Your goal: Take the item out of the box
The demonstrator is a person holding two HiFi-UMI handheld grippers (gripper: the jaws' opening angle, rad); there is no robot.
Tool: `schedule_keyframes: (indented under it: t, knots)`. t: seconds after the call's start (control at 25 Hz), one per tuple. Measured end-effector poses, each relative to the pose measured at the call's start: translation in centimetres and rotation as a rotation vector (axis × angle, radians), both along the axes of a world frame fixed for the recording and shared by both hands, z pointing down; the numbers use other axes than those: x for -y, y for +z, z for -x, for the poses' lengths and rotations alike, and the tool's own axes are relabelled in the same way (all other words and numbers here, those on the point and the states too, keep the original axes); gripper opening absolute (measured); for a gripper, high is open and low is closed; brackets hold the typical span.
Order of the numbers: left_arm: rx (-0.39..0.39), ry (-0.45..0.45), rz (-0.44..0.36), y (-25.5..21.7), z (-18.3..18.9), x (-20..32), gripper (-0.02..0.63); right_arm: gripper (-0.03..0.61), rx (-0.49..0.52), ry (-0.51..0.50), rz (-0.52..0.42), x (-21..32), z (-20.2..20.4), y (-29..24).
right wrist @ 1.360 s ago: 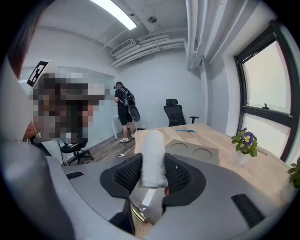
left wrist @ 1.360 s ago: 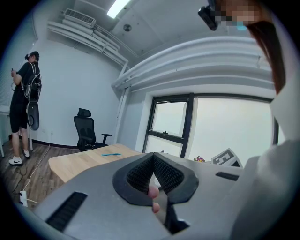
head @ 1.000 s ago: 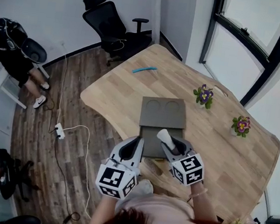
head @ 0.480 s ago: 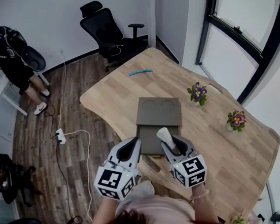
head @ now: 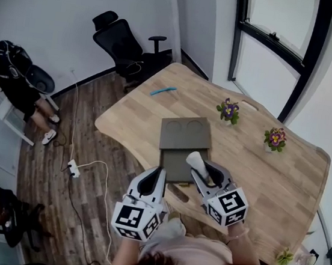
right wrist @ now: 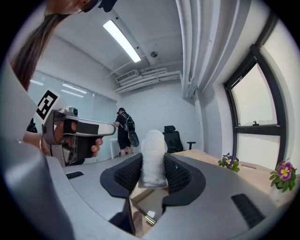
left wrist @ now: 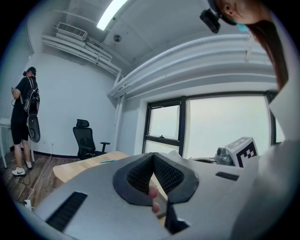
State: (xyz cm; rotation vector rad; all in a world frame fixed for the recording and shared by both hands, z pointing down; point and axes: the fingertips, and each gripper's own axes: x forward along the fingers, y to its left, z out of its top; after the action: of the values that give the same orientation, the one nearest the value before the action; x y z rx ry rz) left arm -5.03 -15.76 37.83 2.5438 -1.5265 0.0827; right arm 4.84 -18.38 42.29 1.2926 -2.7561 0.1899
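- Your wooden desk (head: 258, 171) carries an open grey box (head: 183, 134) at its near edge.
- A blue stick (head: 163, 90) lies beyond it.
- To your right stand a purple flower pot (head: 228, 110) and a pink flower pot (head: 275, 138), apart.

White wrapped item (right wrist: 153, 157) upright, clamped in right tongs (right wrist: 153, 172), above open grey box (head: 184, 143).

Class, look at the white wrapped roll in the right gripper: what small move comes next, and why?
Probably carry the white wrapped roll sideways and lower it onto the wooden table: the right gripper grips it over the open grey box.
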Motion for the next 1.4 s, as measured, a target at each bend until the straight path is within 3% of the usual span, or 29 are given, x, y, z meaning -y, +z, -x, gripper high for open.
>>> schedule_keyframes:
  t: [0.56,1.4]
  knots:
    - [0.007,0.001,-0.016,-0.9,-1.2,-2.6,0.000,0.138,0.048,0.042,-0.078,-2.9,-2.1,-2.9]
    - [0.000,-0.019,-0.009,-0.6,-2.8,-4.9,0.000,0.138,0.149,0.067,-0.096,-6.5,-5.1,-4.5]
